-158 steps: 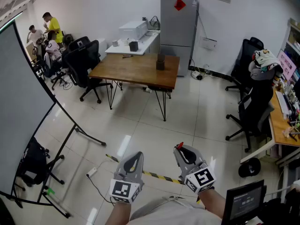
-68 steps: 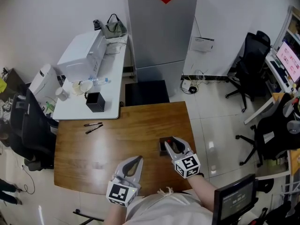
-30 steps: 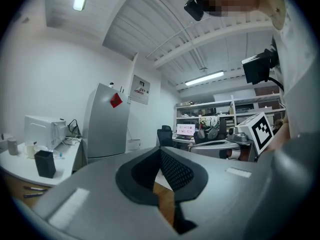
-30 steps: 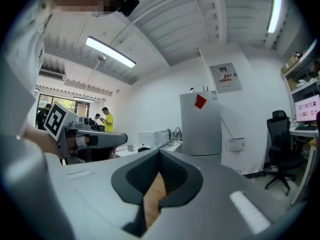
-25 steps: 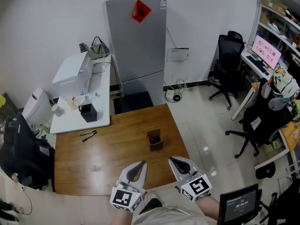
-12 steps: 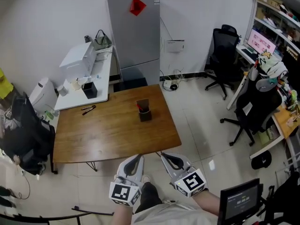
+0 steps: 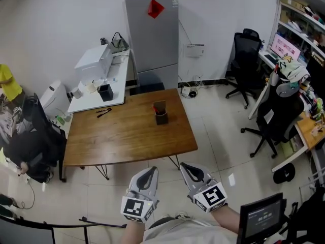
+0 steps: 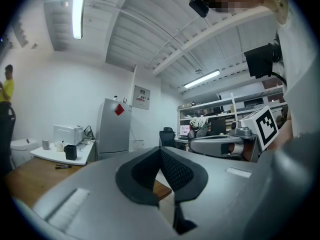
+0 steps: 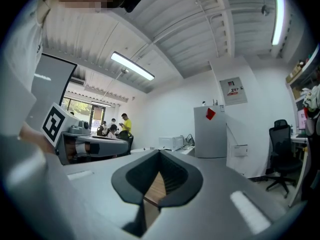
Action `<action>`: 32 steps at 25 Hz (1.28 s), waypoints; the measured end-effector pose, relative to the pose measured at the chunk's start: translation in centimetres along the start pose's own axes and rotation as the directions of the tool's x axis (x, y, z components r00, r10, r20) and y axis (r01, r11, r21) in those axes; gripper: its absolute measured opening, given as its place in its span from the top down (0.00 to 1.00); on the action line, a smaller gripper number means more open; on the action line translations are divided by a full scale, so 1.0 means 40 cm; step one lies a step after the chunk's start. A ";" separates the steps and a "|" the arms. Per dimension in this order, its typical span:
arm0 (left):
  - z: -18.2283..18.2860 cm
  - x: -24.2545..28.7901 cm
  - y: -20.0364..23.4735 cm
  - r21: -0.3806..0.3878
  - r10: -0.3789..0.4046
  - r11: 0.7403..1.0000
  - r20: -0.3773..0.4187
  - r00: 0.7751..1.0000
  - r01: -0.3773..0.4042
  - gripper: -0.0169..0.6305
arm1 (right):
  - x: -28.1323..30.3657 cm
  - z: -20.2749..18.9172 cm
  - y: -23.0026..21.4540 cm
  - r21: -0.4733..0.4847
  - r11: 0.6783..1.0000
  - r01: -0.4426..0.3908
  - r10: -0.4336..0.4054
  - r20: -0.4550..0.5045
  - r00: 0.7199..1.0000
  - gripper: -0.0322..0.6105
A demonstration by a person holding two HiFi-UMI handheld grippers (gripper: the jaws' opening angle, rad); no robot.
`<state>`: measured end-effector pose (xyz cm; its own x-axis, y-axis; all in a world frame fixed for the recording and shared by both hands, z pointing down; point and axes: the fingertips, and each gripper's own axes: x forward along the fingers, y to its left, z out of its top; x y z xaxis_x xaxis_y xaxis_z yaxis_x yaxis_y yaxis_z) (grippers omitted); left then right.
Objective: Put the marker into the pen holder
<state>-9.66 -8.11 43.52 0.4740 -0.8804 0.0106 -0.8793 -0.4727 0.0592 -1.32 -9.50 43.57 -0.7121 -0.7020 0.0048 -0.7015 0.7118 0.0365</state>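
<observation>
1. Brown wooden table (image 7: 117,136), rectangular, on thin black legs, stands on the pale tiled floor (image 7: 218,131).
2. Task item: a dark, square-sided pen holder (image 7: 161,118) stands upright on the table toward its far right corner, set in from both edges.
3. A red-tipped marker (image 7: 156,107) sits inside the pen holder; only the small red end shows above the rim, and it is too small to tell more.
4. Two black pens (image 7: 104,112) lie together at the far left corner of the table, well apart from the pen holder.
5. Left gripper (image 7: 150,173): grey, held over the floor off the table's near edge. In the left gripper view (image 8: 161,154) its jaws are clenched together with nothing between them.
6. Right gripper (image 7: 186,168): just beside the left one, also over the floor and clear of the near edge. In the right gripper view (image 9: 160,154) its jaws are likewise clenched and grasp nothing.
7. Both grippers are well apart from the pen holder and touch nothing on the table.
8. Beyond the table's far edge stands a white side table (image 7: 114,85) carrying a black box (image 7: 105,92) and a white printer (image 7: 94,60).
9. A tall grey refrigerator (image 7: 152,39) stands against the wall beside the white side table.
</observation>
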 end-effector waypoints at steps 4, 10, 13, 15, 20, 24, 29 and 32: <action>0.020 -0.012 0.012 0.004 -0.019 1.000 0.006 1.000 0.019 0.95 | 0.010 0.035 0.016 -0.010 1.000 0.015 -0.015 0.021 1.000 0.95; 0.034 -0.018 0.020 0.019 -0.061 0.998 0.014 0.998 0.061 0.95 | 0.031 0.040 0.037 -0.016 1.000 0.023 -0.022 0.033 0.999 0.95; 0.056 -0.022 0.031 0.018 -0.066 0.998 0.040 0.997 0.065 0.95 | 0.046 0.045 0.044 -0.027 1.000 0.016 -0.015 0.036 0.999 0.95; 0.064 -0.025 0.037 0.012 -0.061 0.998 0.040 0.997 0.061 0.95 | 0.053 0.040 0.042 -0.015 1.000 0.017 -0.016 0.031 0.999 0.95; 0.057 -0.020 0.058 0.012 -0.041 0.999 0.034 0.999 0.040 0.95 | 0.068 0.061 0.037 -0.028 1.000 0.012 -0.011 0.032 0.999 0.95; 0.064 -0.020 0.064 0.008 -0.024 1.000 0.033 0.999 0.024 0.95 | 0.071 0.063 0.043 -0.037 0.999 0.001 0.000 0.027 1.000 0.95; 0.050 -0.021 0.060 0.003 -0.020 1.000 0.029 0.999 0.020 0.95 | 0.069 0.050 0.046 -0.041 0.999 -0.010 0.011 0.018 1.000 0.95; 0.049 -0.022 0.061 -0.002 -0.012 1.000 0.027 1.000 0.012 0.95 | 0.069 0.046 0.050 -0.053 0.998 -0.015 0.016 0.012 1.000 0.95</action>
<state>-12.30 -8.57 41.70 0.4830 -0.8754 -0.0170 -0.8734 -0.4831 0.0614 -4.76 -9.98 41.81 -0.7235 -0.6903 -0.0066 -0.6880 0.7202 0.0890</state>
